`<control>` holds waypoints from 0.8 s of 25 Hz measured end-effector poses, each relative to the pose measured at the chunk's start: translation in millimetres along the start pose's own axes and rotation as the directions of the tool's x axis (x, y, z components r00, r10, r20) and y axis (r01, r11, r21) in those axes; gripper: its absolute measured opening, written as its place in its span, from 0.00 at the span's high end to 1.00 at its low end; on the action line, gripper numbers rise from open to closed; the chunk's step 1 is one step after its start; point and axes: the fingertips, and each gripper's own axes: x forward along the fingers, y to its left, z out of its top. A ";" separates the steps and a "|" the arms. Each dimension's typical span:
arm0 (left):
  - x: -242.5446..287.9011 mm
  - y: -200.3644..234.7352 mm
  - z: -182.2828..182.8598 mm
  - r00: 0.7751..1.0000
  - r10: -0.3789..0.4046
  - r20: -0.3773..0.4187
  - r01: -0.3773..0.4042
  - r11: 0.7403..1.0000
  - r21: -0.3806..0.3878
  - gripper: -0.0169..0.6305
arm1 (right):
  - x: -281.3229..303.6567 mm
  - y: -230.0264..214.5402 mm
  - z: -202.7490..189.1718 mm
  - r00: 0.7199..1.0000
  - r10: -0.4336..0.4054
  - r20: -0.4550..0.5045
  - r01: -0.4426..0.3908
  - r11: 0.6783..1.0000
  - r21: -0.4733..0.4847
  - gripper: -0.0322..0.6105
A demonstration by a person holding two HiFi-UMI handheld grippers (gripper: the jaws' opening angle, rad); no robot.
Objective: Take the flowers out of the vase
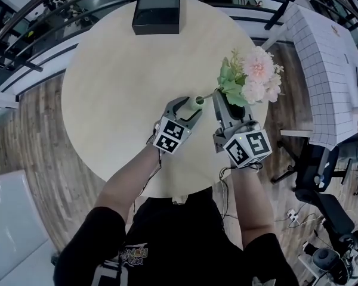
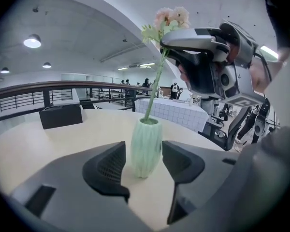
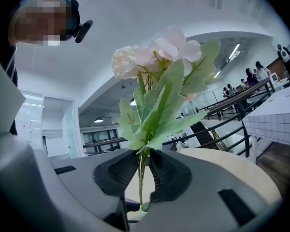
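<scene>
Right tool clamps the flowers by the stems while left tool stands open around the vase.

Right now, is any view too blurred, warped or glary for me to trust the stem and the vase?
Head view: sharp, evenly lit, flowers clear, edges bowed. Left gripper view: vase crisp, railing curved by the lens, lamps bright but no glare on it. Right gripper view: stem sharp, no glare.
</scene>
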 end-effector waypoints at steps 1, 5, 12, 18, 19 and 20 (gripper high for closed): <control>-4.8 1.0 1.7 1.000 0.003 0.008 -0.003 1.000 -0.001 0.60 | -1.7 -1.1 3.2 1.000 -0.007 0.005 0.007 1.000 0.007 0.83; -28.9 7.0 8.0 0.999 0.015 0.035 -0.015 1.000 -0.010 0.61 | -9.4 -4.3 16.0 0.999 -0.036 0.017 0.035 0.999 0.039 0.83; -79.9 23.0 31.5 0.994 0.067 0.089 -0.058 0.993 -0.101 0.66 | -19.2 1.3 30.3 0.998 -0.058 0.005 0.057 0.994 0.092 0.83; -115.6 20.9 53.2 0.990 0.068 0.127 -0.049 0.988 -0.145 0.96 | -36.2 8.9 39.1 0.997 -0.079 0.008 0.078 0.994 0.082 0.82; -121.4 20.0 55.6 0.989 0.066 0.131 -0.044 0.986 -0.160 0.96 | -39.4 10.8 40.1 0.996 -0.084 0.011 0.083 0.993 0.084 0.83; -127.6 18.4 57.6 0.989 0.065 0.133 -0.040 0.983 -0.179 0.96 | -43.2 13.0 40.7 0.996 -0.089 0.013 0.088 0.992 0.087 0.83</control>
